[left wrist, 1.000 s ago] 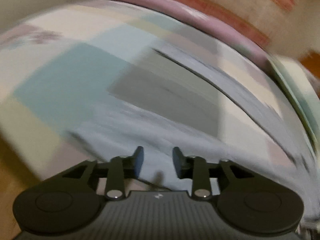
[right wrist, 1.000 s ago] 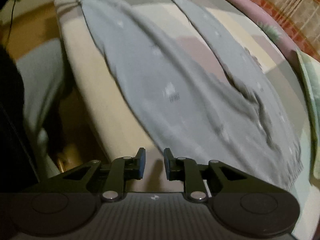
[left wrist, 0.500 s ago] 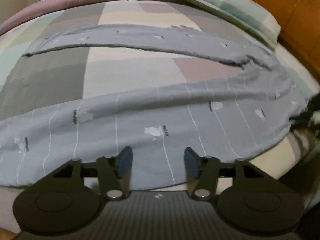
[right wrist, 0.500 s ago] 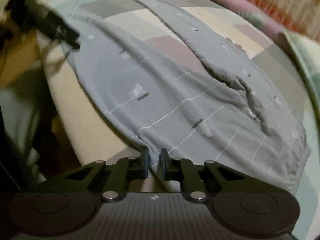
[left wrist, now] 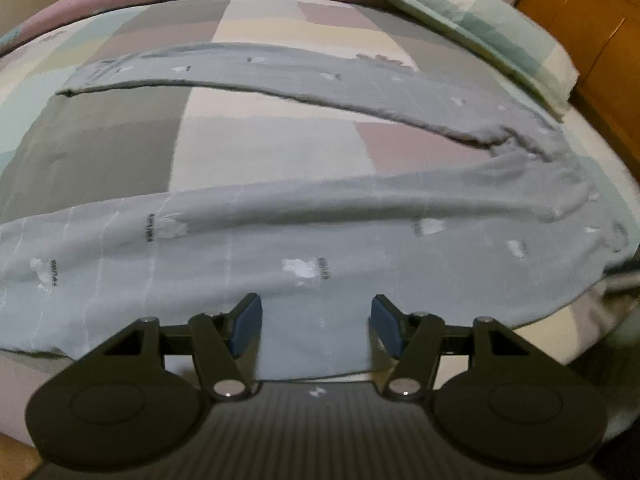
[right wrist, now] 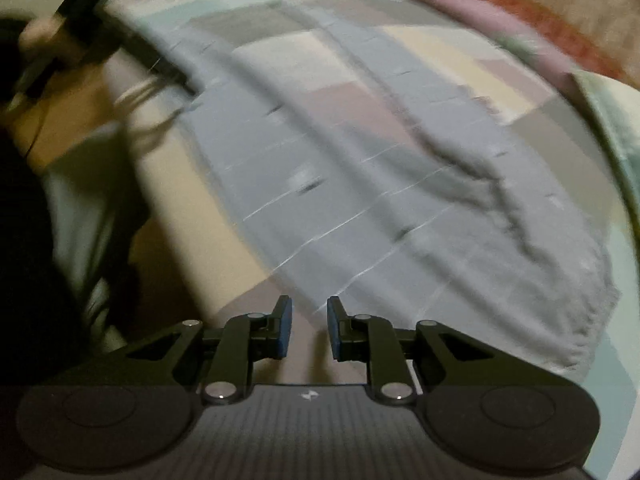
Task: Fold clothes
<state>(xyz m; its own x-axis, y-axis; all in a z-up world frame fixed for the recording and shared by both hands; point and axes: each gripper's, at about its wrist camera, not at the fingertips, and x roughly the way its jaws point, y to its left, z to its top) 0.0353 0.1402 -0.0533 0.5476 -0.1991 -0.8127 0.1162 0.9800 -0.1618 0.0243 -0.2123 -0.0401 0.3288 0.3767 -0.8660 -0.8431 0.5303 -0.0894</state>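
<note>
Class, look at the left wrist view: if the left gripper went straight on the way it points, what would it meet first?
Most likely the near leg of the grey trousers, which lies spread under the open left gripper; depth is uncertain.

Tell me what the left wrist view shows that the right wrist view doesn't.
Left only: the pillow, the wooden headboard and the left gripper, open above the near trouser leg, its jaws having opened in the last second.
Right only: the right gripper, slightly open with nothing between its pads, off the waist edge, and a hand at the far left, blurred.
Both: the grey trousers spread flat on the patchwork bedspread.
</note>
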